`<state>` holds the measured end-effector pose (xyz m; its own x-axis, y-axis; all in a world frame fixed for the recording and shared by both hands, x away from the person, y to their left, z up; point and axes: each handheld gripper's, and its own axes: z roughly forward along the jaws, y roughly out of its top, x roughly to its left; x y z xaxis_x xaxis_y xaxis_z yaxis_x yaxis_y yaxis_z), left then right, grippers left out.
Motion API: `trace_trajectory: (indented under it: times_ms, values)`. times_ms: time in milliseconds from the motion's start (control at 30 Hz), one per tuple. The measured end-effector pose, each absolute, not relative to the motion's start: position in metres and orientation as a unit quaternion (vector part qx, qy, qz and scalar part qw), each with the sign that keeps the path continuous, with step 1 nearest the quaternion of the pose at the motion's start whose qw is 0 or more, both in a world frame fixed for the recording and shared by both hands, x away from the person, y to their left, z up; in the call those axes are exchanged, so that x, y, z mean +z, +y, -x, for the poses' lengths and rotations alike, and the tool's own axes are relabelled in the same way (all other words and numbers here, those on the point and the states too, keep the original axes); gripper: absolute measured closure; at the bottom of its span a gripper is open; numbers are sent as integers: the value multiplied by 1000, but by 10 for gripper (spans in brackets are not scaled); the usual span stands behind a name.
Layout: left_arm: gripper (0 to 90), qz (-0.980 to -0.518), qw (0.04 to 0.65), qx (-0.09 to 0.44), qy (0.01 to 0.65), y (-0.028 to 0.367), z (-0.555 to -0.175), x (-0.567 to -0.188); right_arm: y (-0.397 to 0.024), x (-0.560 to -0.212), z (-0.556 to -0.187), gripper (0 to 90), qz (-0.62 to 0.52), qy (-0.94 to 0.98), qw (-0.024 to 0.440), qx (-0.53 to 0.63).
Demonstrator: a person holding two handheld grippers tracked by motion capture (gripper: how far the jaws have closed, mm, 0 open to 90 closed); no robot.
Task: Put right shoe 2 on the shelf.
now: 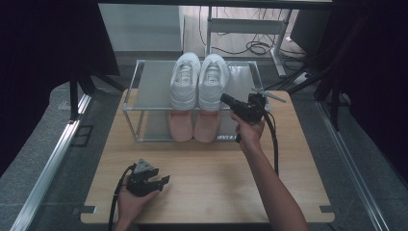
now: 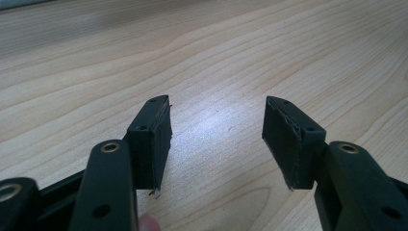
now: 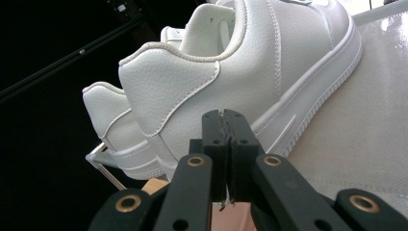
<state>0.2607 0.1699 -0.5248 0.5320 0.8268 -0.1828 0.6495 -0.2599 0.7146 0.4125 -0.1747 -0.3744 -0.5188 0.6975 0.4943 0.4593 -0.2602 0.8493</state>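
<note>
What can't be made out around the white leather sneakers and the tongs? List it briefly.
- Pink shoes on the lower shelf, high view: toes hidden under the grey top shelf.
- Right tongs, right gripper view: shut against the nearer white leather sneaker; contact unclear, tips cover it.
- Far sneaker: mostly hidden behind the nearer one.

Light wood table (image 1: 202, 192) sitting on grey speckled carpet (image 1: 29, 159). Black curtains (image 1: 43, 43) hanging on both sides, aluminium rails (image 1: 45, 163) running along the floor edges. Behind: white desk frame (image 1: 250, 26) standing on wood flooring, cables (image 1: 257, 47) lying coiled under it. Overhead light glaring off the tabletop.
</note>
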Motion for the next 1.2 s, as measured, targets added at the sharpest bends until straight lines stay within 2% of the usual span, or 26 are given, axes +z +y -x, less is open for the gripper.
trace_trajectory:
  times_ms: [667, 1200]
  values:
    - [444, -778, 393, 113, 477, 167, -267, -519, -193, -373, -397, 696, -449, 613, 115, 641]
    - [444, -781, 393, 115, 472, 167, -269, -519, -235, -386, -359, 632, -437, 613, 135, 645]
